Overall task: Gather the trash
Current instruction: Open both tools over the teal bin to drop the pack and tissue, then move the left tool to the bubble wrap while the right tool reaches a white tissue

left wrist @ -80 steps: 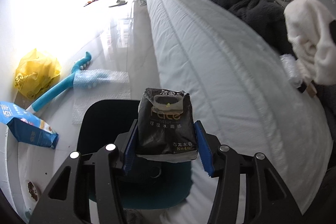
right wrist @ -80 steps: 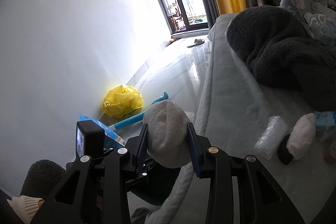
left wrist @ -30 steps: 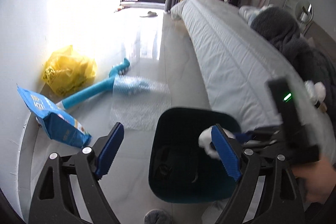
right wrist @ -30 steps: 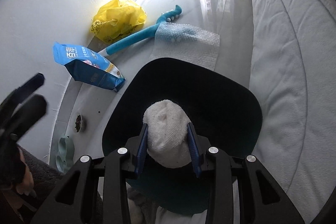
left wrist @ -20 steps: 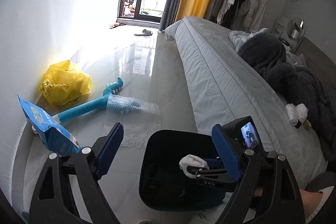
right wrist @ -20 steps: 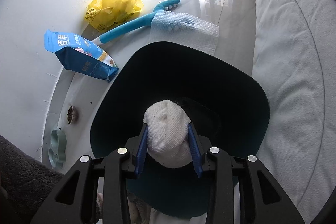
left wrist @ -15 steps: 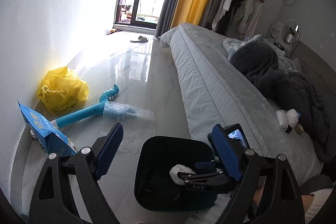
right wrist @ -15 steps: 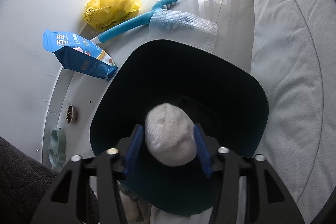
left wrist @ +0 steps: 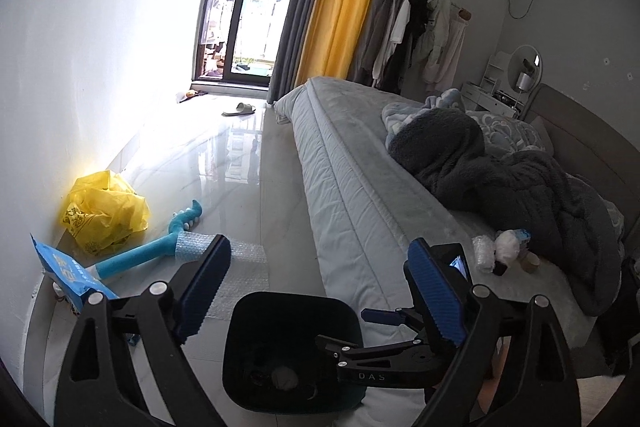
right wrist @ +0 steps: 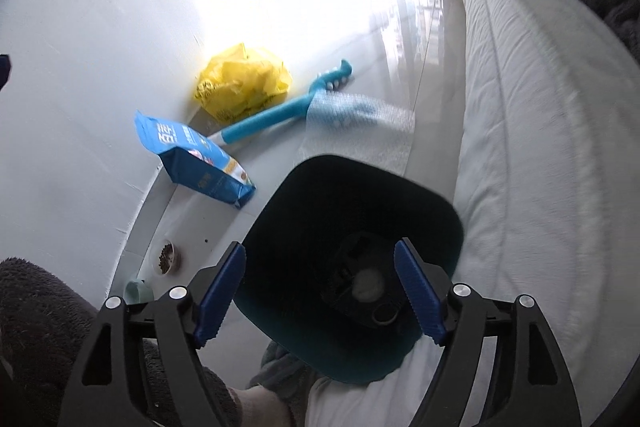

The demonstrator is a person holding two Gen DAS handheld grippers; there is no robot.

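Observation:
A dark teal bin [right wrist: 288, 227] stands on the floor against the bed. At its bottom a white wad [right wrist: 366, 285] lies on a black tissue pack [right wrist: 352, 259]. My right gripper [right wrist: 320, 287] hangs above the bin, its jaws opening with nothing between them. My left gripper [left wrist: 320, 287] is higher, its jaws also opening and empty. In the left wrist view the bin [left wrist: 256, 307], the wad [left wrist: 284, 377] and the right gripper [left wrist: 348, 327] show below. A bubble-wrap roll [left wrist: 484, 251] and a white ball [left wrist: 506, 241] lie on the bed.
On the floor by the wall lie a yellow bag [right wrist: 244, 79], a blue pouch [right wrist: 192, 159], a blue long-handled toy [right wrist: 280, 115] and a bubble-wrap sheet [right wrist: 356, 123]. A small food dish [right wrist: 164, 257] sits near the wall. A grey blanket [left wrist: 500, 171] is heaped on the bed [left wrist: 352, 179].
The right gripper opened and let go of the white wad, which dropped into the bin. Both grippers rose, and the left one tilted up toward the room.

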